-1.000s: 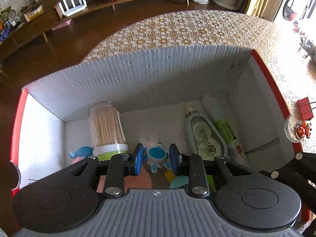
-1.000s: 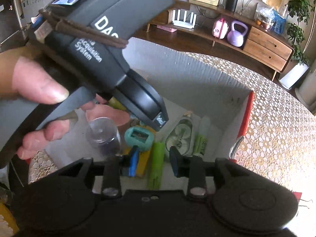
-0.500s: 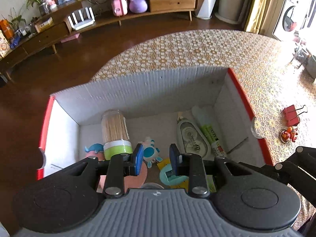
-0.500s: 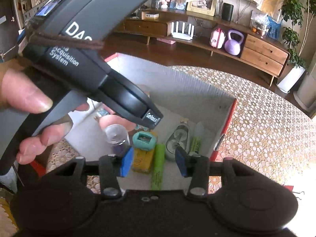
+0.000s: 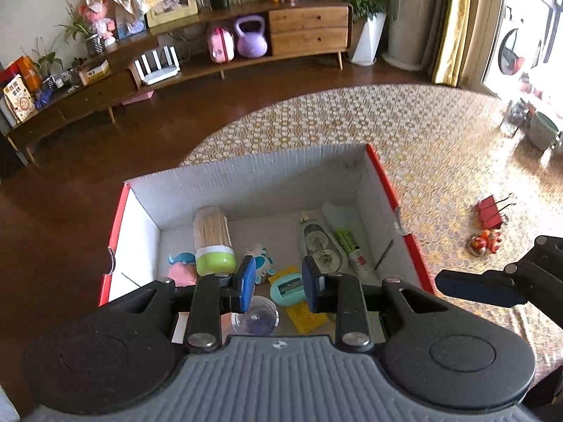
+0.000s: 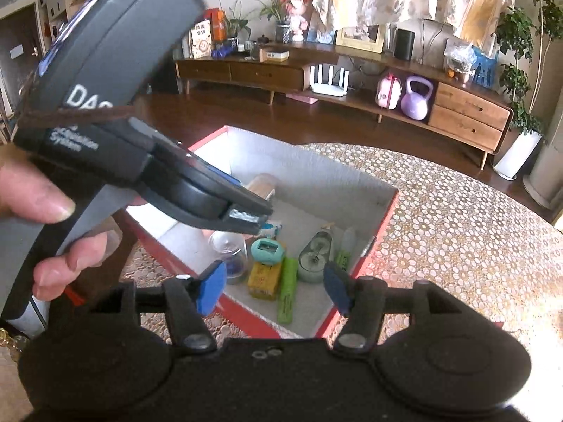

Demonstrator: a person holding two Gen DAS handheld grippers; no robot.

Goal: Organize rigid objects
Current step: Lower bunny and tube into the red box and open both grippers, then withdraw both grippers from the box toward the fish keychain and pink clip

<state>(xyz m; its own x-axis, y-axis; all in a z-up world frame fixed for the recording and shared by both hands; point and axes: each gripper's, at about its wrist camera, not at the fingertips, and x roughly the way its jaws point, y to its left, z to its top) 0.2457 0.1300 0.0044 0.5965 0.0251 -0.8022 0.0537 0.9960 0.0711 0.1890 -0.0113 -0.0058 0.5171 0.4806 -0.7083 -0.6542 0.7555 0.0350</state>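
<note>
The left tool [image 5: 276,283] hangs above the near end of the box [image 5: 246,172], its blue pads apart with nothing between them. Just beyond its tips lie a teal sharpener [image 5: 286,286] on a yellow packet [image 5: 304,313], and at 7 o'clock from them a clear cup [image 5: 257,318]. At 11 o'clock stands a toothpick jar [image 5: 213,239] with a green base; a small blue-and-white figure [image 5: 260,262] lies beside it. At 1 o'clock a correction tape [image 5: 322,246] and a glue stick [image 5: 346,242] lie along the box's right wall.

The right tool [image 6: 274,286] hovers over the box's near rim, fingers spread wide and empty. A green tube [image 6: 286,293] lies straight ahead of it, next to the yellow packet. At 9 o'clock the person's left hand [image 6: 56,232] grips the other tool's handle.

On the table [image 5: 422,147], at 3 o'clock of the box, sit a red binder clip [image 5: 489,207] and a small orange trinket [image 5: 484,241], well apart from it.
</note>
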